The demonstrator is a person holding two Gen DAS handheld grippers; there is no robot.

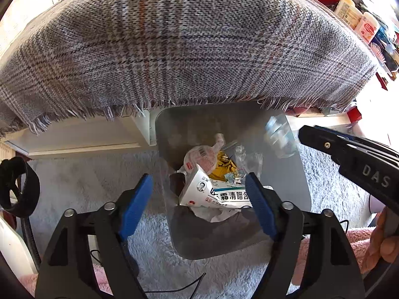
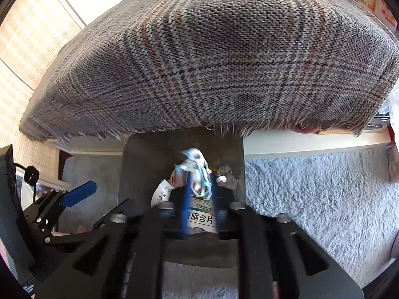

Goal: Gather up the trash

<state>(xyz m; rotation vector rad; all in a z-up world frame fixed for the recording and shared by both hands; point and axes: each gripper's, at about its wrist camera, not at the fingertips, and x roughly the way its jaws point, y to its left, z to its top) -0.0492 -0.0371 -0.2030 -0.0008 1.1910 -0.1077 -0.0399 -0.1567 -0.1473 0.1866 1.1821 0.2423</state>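
Holding my left gripper (image 1: 198, 175) spread wide and empty right over the grey bin (image 1: 174, 129), I've got my right gripper (image 2: 199, 177) just beside it, jaws parted a bit, with a crumpled blue-white wrapper (image 2: 195, 160) at its tips, looking loose rather than pinched. I reckon the trick is keeping both tips inside the rim so it lands on the white medicine box (image 1: 224, 194) straight below. Around the bin is fluffy pale rug (image 2: 311, 186), a frayed plaid cloth (image 1: 187, 44) hangs ahead, and bottles (image 1: 349, 10) sit far right.
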